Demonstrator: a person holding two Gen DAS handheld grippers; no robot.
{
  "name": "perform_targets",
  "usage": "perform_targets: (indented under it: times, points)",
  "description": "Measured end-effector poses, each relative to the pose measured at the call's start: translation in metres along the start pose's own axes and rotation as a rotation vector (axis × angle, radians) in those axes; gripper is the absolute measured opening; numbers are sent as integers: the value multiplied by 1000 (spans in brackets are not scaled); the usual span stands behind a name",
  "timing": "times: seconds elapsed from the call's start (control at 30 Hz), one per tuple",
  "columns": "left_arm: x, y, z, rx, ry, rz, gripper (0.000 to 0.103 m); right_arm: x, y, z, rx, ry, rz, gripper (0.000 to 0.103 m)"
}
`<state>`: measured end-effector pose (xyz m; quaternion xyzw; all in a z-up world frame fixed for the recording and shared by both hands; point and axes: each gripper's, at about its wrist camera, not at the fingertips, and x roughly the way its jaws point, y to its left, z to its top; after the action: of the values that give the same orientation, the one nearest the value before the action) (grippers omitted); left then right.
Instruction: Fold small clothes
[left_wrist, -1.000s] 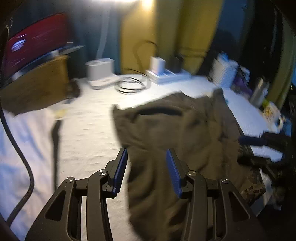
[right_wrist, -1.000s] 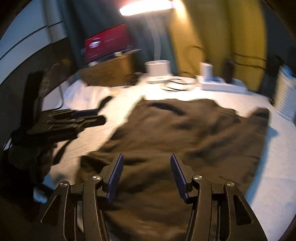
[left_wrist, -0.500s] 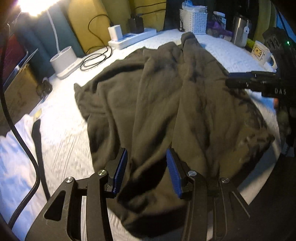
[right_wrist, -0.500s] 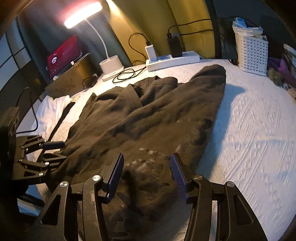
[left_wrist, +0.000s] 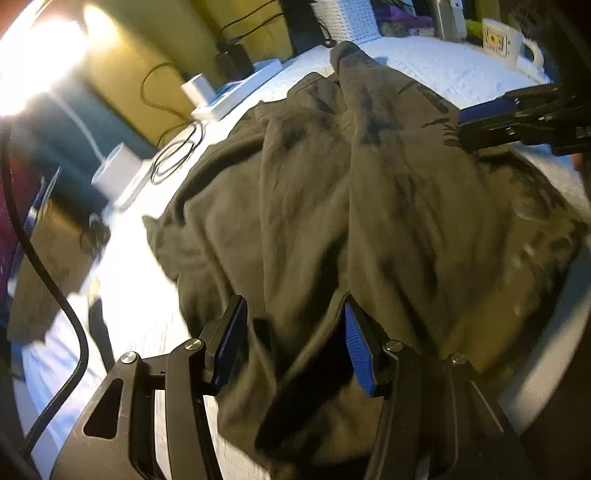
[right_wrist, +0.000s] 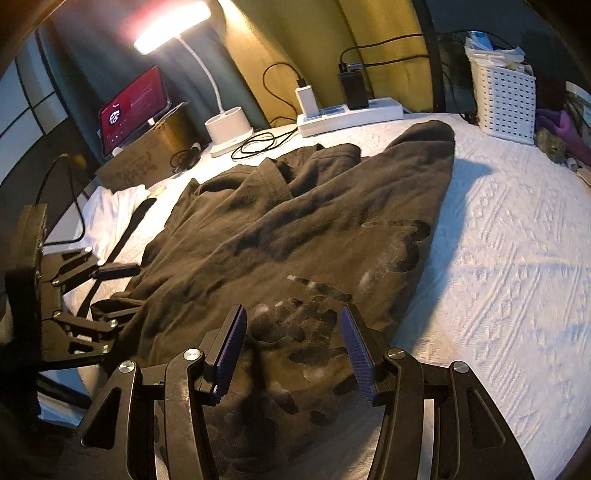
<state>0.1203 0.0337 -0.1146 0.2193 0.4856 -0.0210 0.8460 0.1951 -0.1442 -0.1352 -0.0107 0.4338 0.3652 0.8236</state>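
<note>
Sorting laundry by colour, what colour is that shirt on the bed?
Dark olive-brown shirt with a darker print; right wrist view shows it best.

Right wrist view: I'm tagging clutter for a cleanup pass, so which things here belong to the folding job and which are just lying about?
Belongs to the job:
dark garment
left gripper, jaws just opening, over the garment's edge
right gripper, open above the garment
white bedspread

Just lying about:
desk lamp
power strip
white basket
tablet
coiled cable

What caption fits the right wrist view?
Open right gripper poised over the crumpled dark olive printed garment on the white textured bedspread.
</note>
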Motion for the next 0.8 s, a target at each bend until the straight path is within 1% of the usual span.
perform_targets:
  times: [0.13, 0.23, 0.27, 0.3, 0.33, 0.37, 0.43, 0.47, 0.53, 0.6, 0.67, 0.73, 0.77, 0.8]
  points:
    - [10, 1, 17, 37, -20, 22, 52, -3, -12, -1, 38, -9, -15, 56]
    - [15, 1, 26, 58, -51, 24, 52, -4, -21, -3, 60, -8, -27, 56]
    - [17, 2, 28, 58, -62, 19, 50, -3, -24, -3, 68, -7, -30, 56]
    - [17, 3, 28, 47, -72, 9, 45, -3, -26, -3, 74, -6, -32, 56]
    - [18, 6, 29, 22, -79, -14, 23, -3, -28, -2, 80, -5, -35, 56]
    - [18, 12, 29, -15, -81, -31, 10, -2, -30, -2, 84, -5, -37, 56]
    - [16, 27, 26, -111, -107, -46, 9, -1, -33, 0, 91, -1, -43, 56]
    - [16, 36, 24, -152, -114, -45, 4, 0, -33, 0, 92, 2, -44, 56]
    - [18, 60, 15, -268, -119, -34, 4, 3, -33, 2, 91, 11, -47, 56]
    - [22, 84, 3, -385, -117, -52, 4, 7, -30, 5, 83, 20, -50, 56]
    - [30, 106, -13, -494, -110, -86, 4, 10, -27, 8, 73, 25, -52, 56]
    - [35, 117, -24, -577, -109, -132, 5, 14, -24, 13, 63, 30, -55, 56]
    - [36, 120, -28, -601, -108, -144, 9, 16, -22, 15, 57, 32, -56, 56]
    - [35, 121, -28, -609, -113, -141, 9, 17, -20, 17, 52, 33, -58, 56]
